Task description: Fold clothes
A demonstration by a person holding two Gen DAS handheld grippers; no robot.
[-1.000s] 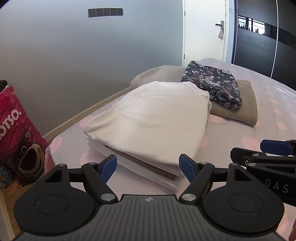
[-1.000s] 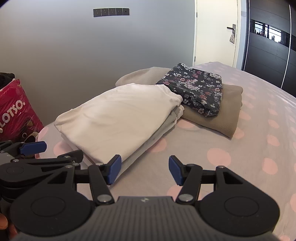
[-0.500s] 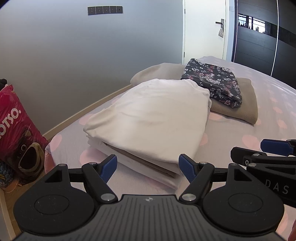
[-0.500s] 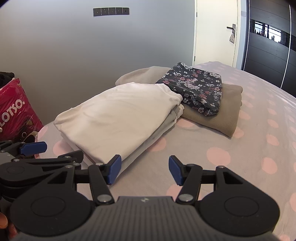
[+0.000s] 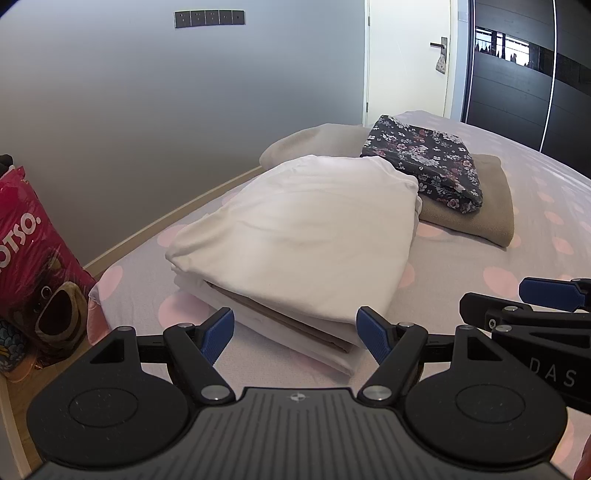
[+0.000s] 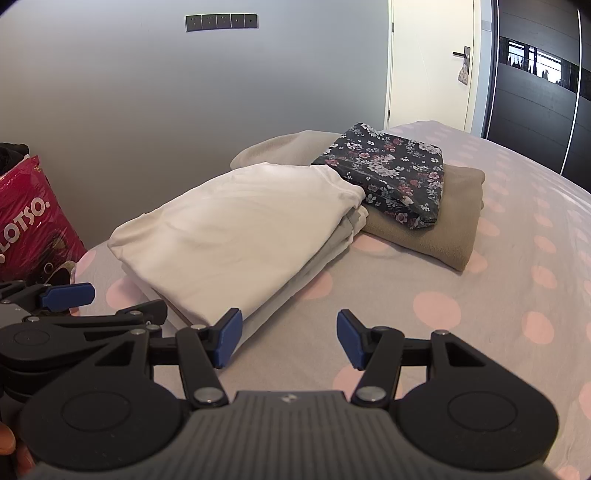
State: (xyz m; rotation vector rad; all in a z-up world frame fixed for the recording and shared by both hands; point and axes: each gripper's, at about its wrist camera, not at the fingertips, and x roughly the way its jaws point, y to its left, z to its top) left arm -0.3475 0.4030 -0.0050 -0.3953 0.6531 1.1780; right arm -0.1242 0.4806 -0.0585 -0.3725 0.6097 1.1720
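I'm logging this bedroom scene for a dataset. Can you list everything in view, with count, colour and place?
white folded garment: one, white, top of the near pile on the bed
floral folded garment: one, dark with flowers, on the beige blanket
beige blanket: one, beige, folded, behind the white pile
bed sheet: one, grey with pink dots
red bag: one, red, on the floor left of the bed
switch panel: one, dark, on the grey wall
door: one, white, far end
wardrobe: one, black, right
left tool: one, black with blue pads, open
right tool: one, same, open
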